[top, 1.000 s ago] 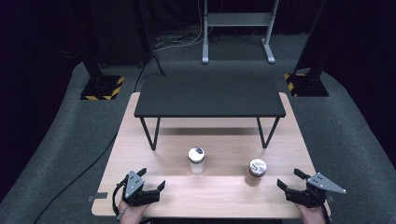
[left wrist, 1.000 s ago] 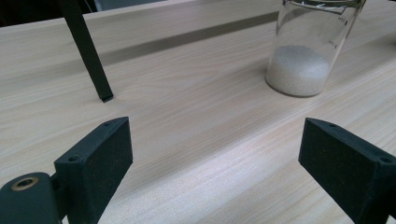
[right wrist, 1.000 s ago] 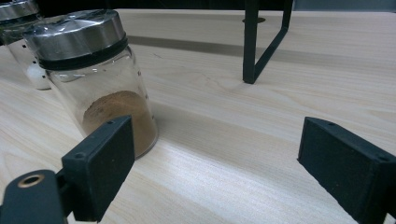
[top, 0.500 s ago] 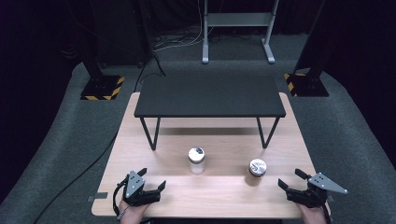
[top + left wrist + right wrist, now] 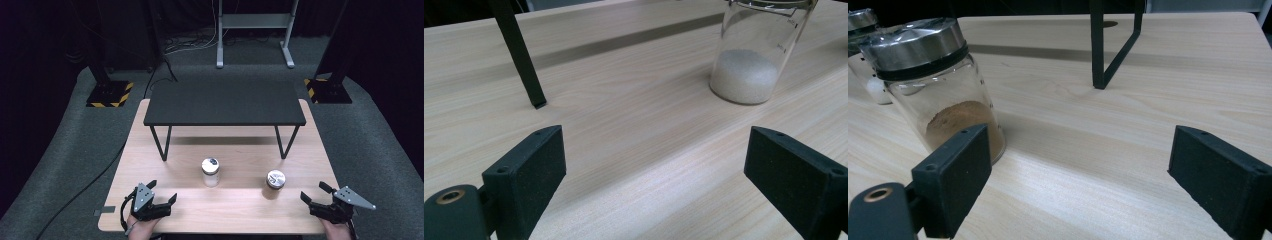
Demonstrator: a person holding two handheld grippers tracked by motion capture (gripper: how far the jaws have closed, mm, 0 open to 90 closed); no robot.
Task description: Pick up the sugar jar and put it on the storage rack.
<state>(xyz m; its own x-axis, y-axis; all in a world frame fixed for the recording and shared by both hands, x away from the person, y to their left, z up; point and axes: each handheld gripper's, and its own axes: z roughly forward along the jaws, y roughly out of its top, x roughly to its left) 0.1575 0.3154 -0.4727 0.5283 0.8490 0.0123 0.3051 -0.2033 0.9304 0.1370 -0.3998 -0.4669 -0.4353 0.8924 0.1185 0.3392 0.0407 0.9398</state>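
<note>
Two grippers rest at the near edge of the wooden table (image 5: 150,150), the left gripper (image 5: 162,197) and right gripper (image 5: 312,192) both with jaws spread, the right's having just been opening, pinching nothing. Bare wood lies between each pair. Ahead and right of the left jaws stands the white-powder jar (image 5: 754,60), its lid cut off. Beside the right's left jaw stands the brown-powder jar (image 5: 933,85), partly hidden. Beyond, the black stand (image 5: 225,102) leaves room beneath.

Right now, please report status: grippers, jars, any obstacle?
Left gripper open, empty. Right gripper open, empty. White-powder jar and brown-powder jar upright, untouched. Nothing between grippers and jars.
</note>
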